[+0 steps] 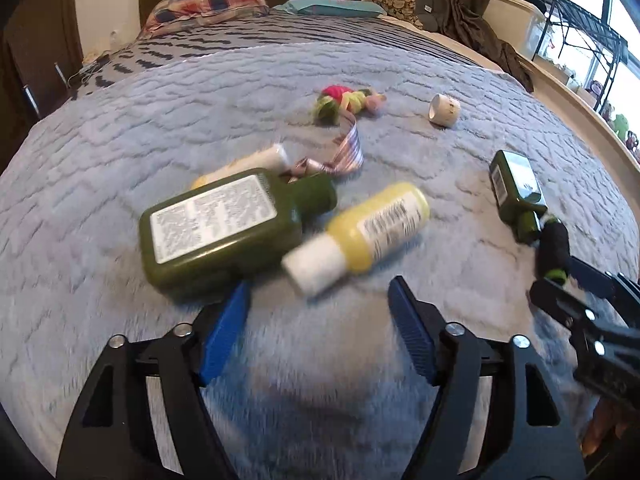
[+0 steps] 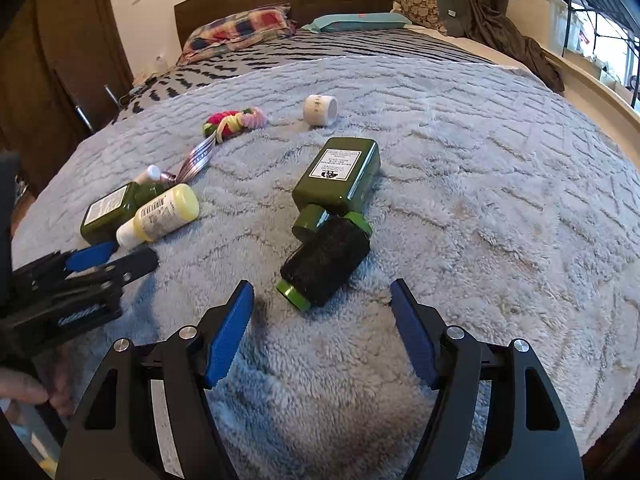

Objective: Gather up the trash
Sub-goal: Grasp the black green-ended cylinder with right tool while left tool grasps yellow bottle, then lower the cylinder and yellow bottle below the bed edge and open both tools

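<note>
Left hand-held gripper [image 1: 320, 300] hangs spread and empty just below the yellow bottle [image 1: 360, 236], centre frame on the bed [image 1: 440, 184]. Looks light, rigid, slick plastic; pinch mid-body. Right hand-held gripper [image 2: 322, 300], also unclenched, faces the black-wrapped bottle [image 2: 326, 266].

Bare blanket [image 2: 500, 208] right of green bottle [image 2: 340, 176]; bottles [image 2: 160, 216] crowd left.
</note>
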Available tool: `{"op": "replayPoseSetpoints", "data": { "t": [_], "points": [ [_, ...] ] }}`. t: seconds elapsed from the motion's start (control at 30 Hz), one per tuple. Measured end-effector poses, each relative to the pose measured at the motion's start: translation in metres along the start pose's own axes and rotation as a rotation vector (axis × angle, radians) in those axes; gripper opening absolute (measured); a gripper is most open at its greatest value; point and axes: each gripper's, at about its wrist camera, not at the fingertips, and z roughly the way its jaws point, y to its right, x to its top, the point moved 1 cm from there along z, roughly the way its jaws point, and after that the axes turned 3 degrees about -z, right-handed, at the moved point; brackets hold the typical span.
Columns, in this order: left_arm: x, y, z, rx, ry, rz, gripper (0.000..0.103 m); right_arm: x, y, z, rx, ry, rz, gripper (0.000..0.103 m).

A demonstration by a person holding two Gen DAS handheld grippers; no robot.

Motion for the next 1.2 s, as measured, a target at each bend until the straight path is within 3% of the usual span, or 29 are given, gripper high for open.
{"op": "replayPoseSetpoints", "data": {
  "t": [0.2, 0.33, 0.4, 0.47, 0.53, 0.57, 0.87, 1.2],
  "points": [
    [0.014, 0.012, 0.012, -0.019, 0.005, 0.043, 0.073, 0.002, -0.003, 0.006, -0.017, 0.007, -0.002, 0.069],
    [0.019, 0.021, 0.018, -0.024, 0.005, 0.071, 0.072, 0.004, 0.000, 0.008, -0.045, 0.014, -0.001, 0.051],
    [0.020, 0.022, 0.019, -0.023, 0.006, 0.076, 0.062, 0.005, 0.002, 0.007, -0.045, 0.016, -0.001, 0.045],
    [0.020, 0.023, 0.017, -0.029, 0.008, 0.080, 0.041, 0.005, 0.003, 0.006, -0.049, 0.018, -0.006, 0.037],
    [0.019, 0.025, 0.016, -0.030, 0.007, 0.089, 0.033, 0.004, 0.004, 0.004, -0.048, 0.019, -0.014, 0.033],
    [0.017, 0.027, 0.015, -0.032, 0.006, 0.097, 0.021, 0.003, 0.005, 0.004, -0.043, 0.020, -0.015, 0.033],
    [-0.001, 0.033, -0.003, -0.032, 0.013, 0.104, 0.021, -0.006, 0.012, -0.013, 0.024, 0.024, -0.011, 0.031],
    [-0.057, 0.042, -0.058, -0.008, 0.031, 0.141, 0.021, -0.036, 0.003, -0.048, 0.091, 0.034, -0.069, 0.031]
  ]
}}
